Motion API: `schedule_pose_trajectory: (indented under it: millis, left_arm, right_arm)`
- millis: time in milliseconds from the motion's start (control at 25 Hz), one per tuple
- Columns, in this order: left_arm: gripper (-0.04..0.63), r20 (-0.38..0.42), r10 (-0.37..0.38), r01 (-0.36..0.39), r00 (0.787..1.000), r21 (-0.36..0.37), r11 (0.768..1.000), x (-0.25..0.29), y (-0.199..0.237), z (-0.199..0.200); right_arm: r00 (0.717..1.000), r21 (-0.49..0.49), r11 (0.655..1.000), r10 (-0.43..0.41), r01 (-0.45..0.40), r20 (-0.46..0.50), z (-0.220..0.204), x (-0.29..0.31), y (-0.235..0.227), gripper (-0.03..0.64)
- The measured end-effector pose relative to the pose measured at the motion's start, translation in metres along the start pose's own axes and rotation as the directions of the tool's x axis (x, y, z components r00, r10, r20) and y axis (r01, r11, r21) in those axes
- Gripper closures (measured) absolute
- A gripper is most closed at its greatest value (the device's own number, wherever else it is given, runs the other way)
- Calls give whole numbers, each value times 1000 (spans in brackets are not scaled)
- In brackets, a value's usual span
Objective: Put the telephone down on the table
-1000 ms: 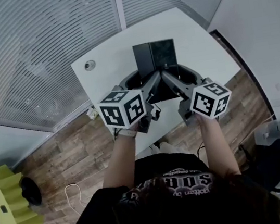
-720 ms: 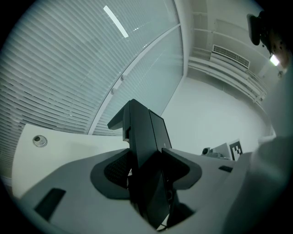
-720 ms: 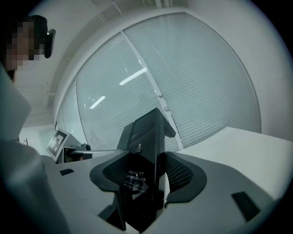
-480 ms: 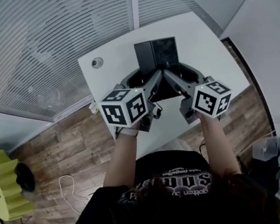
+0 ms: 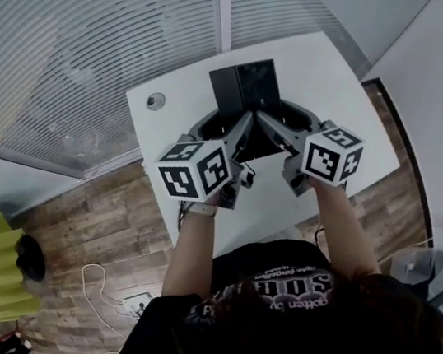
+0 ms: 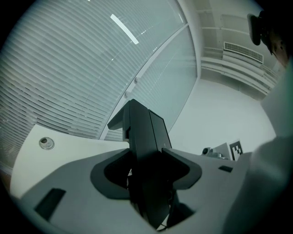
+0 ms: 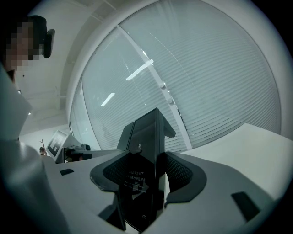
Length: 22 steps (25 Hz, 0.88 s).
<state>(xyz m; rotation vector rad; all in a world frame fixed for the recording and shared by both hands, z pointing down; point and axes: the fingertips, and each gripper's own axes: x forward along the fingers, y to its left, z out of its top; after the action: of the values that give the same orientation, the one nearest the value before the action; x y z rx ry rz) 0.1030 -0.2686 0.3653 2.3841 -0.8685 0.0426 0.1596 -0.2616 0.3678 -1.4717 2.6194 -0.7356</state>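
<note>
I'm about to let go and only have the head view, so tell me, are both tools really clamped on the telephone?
Observer: In the left gripper view, the left tool is shut on the telephone, a jaw against each side.
Operator: And the right?
Observer: In the right gripper view, the right tool is shut on it too, over a glossy face with small white print.
Operator: Is it down yet?
Observer: Cannot tell; the left gripper view shows its far end against the window blinds, not the white table.

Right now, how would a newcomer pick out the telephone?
Find the white table by the blinds. Over it, the left gripper and right gripper clamp a flat black slab: the telephone. Its only neighbour is a small round fitting in the tabletop.
</note>
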Motion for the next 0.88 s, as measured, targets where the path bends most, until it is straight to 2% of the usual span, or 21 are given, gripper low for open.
schedule_pose_trajectory:
  millis: [400, 880]
  left_arm:
    - [388, 44, 103, -102, 994, -26, 994, 50, 15, 17]
    - [388, 37, 163, -160, 986, -58, 985, 99, 53, 22]
  right_arm:
    - [994, -1, 995, 101, -101, -48, 23, 30, -47, 368]
    - [986, 31, 990, 139, -136, -91, 25, 72, -96, 368]
